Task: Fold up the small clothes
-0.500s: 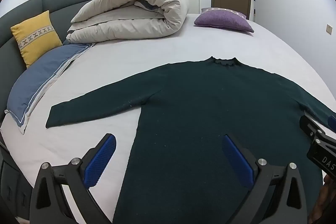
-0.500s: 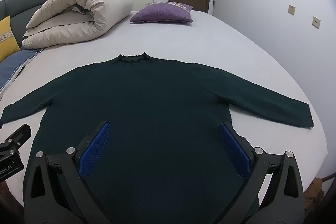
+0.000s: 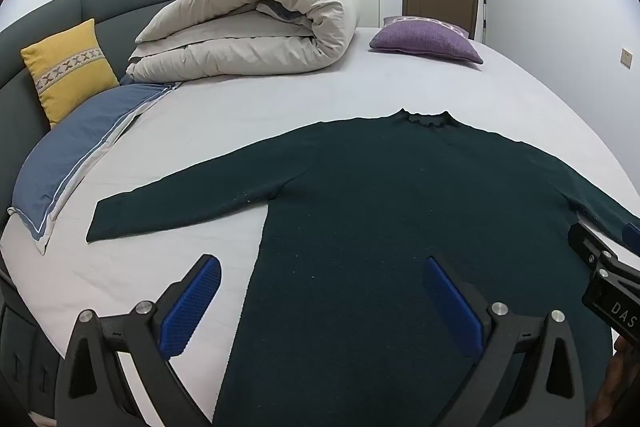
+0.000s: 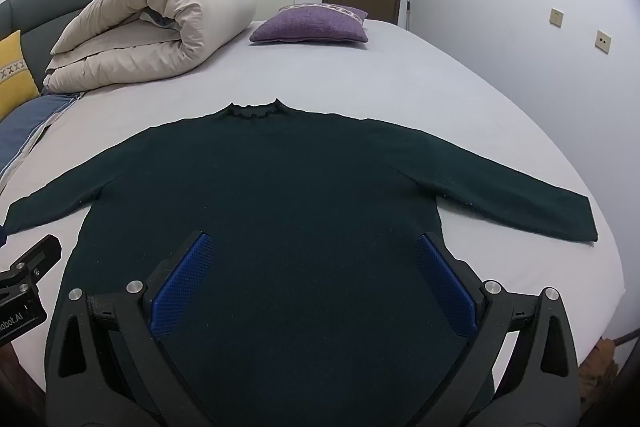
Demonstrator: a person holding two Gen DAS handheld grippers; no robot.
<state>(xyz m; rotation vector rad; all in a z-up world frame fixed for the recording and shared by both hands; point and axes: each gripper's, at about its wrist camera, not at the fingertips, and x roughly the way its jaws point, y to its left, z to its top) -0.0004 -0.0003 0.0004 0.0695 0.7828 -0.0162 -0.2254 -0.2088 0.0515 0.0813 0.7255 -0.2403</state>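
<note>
White lettering "DAS", cut by frame edge, on right gripper (image 3: 612, 291) body in left view; "obot.AI", likewise cut, on left gripper (image 4: 24, 287) body in right view.

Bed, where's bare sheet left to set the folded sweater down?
Bare sheet lies between the sweater collar and the purple cushion, and beyond its right sleeve. The left side is crowded: rolled duvet, blue pillow, yellow cushion.

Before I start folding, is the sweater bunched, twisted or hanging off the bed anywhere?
Nothing stands out. The dark green sweater lies flat on the bed, neck away from the cameras, both sleeves spread out straight. The left gripper and right gripper are open above its lower body, holding nothing.
</note>
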